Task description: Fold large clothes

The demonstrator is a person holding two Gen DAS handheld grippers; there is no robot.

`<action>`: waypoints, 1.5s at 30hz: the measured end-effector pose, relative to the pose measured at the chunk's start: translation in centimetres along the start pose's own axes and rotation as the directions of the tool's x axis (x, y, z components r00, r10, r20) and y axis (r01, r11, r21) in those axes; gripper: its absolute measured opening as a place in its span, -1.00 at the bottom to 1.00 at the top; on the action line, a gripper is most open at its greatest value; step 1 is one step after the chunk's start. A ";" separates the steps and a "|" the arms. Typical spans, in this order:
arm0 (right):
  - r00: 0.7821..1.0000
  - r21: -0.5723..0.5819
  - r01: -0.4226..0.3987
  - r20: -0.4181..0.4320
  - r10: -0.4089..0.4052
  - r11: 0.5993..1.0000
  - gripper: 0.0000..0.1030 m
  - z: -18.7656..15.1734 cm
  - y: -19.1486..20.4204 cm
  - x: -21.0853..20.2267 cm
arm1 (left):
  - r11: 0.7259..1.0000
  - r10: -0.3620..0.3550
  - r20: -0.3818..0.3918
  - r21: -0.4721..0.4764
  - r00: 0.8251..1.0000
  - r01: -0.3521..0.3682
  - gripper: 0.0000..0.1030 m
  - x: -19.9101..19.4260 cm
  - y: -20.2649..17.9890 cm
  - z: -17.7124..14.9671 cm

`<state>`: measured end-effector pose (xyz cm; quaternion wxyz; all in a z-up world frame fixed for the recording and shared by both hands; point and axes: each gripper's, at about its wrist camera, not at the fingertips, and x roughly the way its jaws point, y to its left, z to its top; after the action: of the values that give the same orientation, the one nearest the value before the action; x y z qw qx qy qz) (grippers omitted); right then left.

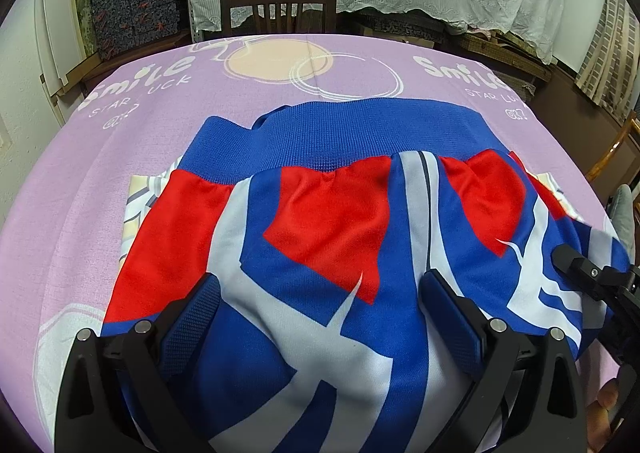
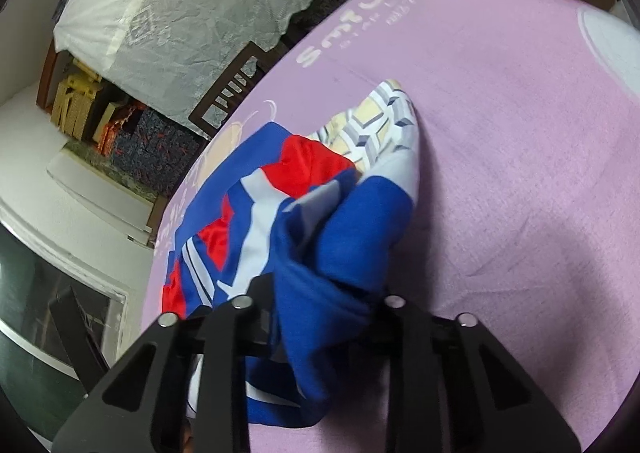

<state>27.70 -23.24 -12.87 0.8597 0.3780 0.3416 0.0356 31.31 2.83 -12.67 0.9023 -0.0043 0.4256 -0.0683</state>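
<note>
— So, what writing can you read?

— The lilac printed cloth covering the bench carries "Smile" in white, twice, with "STAR LUCK" beneath and a smaller line I cannot make out.

— And the garment?

— The blue, red and white sports jacket with a ribbed blue hem lies on the middle of the bench, partly over a folded white, yellow and grey geometric-print cloth. No brand is legible on it.

— The left gripper?

— Spread wide, its blue padded fingers resting on the jacket's near part with nothing pinched between them.

— The right gripper?

— Closed on a bunched blue fold of the jacket at its edge; its fingertips are buried in the fabric. From the left wrist view its black frame sits at the jacket's right side.
</note>
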 end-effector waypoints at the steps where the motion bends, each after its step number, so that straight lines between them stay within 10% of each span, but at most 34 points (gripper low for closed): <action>1: 1.000 -0.033 0.018 0.011 -0.017 0.999 -0.56 -0.1 0.6 -0.2 | 1.000 0.000 0.000 0.000 1.000 0.000 0.93 0.0 0.0 0.0; 34: 0.997 -0.384 0.037 0.077 -0.007 0.922 -0.64 -4.2 12.8 -2.0 | 1.000 -0.026 0.000 -0.007 1.000 0.026 0.93 0.0 0.6 0.0; 45: 0.998 -0.492 0.021 0.063 0.012 0.870 -0.64 -5.3 12.1 -2.9 | 0.933 -0.324 -0.019 -0.175 0.946 0.316 0.93 -3.5 6.8 2.8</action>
<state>24.58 -12.28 -5.64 0.9381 0.1469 0.2947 0.1073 32.10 9.88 -8.69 0.8651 -0.1487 0.4448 -0.1779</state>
